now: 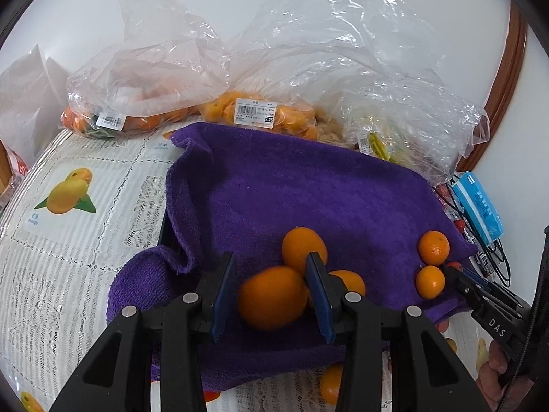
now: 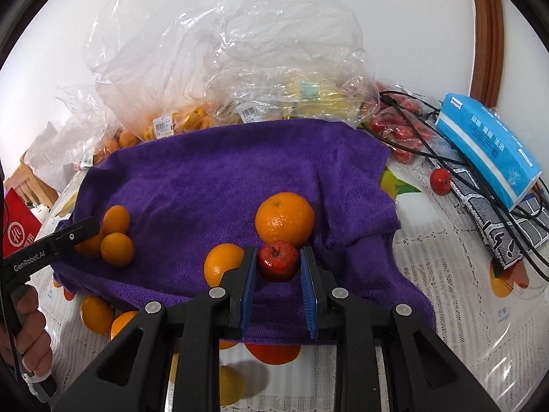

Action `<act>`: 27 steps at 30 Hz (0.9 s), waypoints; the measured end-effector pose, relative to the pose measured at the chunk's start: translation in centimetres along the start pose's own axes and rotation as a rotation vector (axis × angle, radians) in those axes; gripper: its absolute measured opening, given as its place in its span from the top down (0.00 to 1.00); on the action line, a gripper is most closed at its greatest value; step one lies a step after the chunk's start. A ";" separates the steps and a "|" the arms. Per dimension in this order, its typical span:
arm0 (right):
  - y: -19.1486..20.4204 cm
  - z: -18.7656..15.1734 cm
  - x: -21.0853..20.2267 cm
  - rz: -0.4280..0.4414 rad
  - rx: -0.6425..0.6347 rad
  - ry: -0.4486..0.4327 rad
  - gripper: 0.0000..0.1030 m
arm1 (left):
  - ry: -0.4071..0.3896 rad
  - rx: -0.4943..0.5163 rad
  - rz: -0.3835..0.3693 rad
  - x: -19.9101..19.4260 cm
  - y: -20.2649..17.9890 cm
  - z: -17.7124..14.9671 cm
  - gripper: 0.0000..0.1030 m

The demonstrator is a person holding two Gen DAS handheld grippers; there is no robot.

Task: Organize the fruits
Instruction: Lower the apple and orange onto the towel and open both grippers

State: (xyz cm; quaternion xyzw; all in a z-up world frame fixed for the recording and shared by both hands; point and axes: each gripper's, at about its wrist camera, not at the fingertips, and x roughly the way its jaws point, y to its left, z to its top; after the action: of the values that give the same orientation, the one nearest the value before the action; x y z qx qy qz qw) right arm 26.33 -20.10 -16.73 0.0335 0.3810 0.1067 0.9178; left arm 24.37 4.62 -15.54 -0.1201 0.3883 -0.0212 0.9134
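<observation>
A purple towel (image 1: 308, 185) (image 2: 206, 171) is spread over the table. My left gripper (image 1: 271, 267) is shut on a small orange (image 1: 272, 297), held just above the towel's near part. Two more oranges (image 1: 303, 247) lie right behind it and two (image 1: 433, 247) further right. My right gripper (image 2: 278, 254) is shut on a small red apple-like fruit (image 2: 278, 262), low over the towel. That fruit sits in front of a larger orange (image 2: 284, 218), with another orange (image 2: 223, 264) to its left. The left gripper's tip (image 2: 85, 228) shows beside a cluster of small oranges (image 2: 116, 249).
Clear plastic bags of oranges (image 1: 254, 113) and other fruit (image 2: 308, 96) crowd the back. On the right lie a blue tissue pack (image 2: 487, 151), black cables (image 2: 446, 158), a bag of red fruits (image 2: 401, 134) and one loose red fruit (image 2: 440, 180). Oranges (image 2: 96, 314) lie on the lace tablecloth (image 1: 68, 274).
</observation>
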 end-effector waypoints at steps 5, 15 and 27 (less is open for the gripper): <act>0.1 0.0 -0.1 -0.003 -0.007 -0.003 0.76 | 0.000 0.014 -0.012 -0.1 -0.5 -0.1 0.62; 0.2 0.1 -1.0 0.005 -0.004 -0.031 0.60 | -0.026 0.019 -0.038 -1.1 -0.6 -0.1 0.57; 0.8 0.5 -2.6 0.009 -0.030 -0.095 0.39 | -0.050 0.024 -0.074 -2.2 -1.0 -0.2 0.49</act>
State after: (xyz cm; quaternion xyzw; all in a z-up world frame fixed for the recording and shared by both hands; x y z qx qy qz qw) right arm 24.73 -19.93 -14.47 0.0266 0.3354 0.1151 0.9346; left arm 22.75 3.88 -13.95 -0.1239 0.3603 -0.0565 0.9228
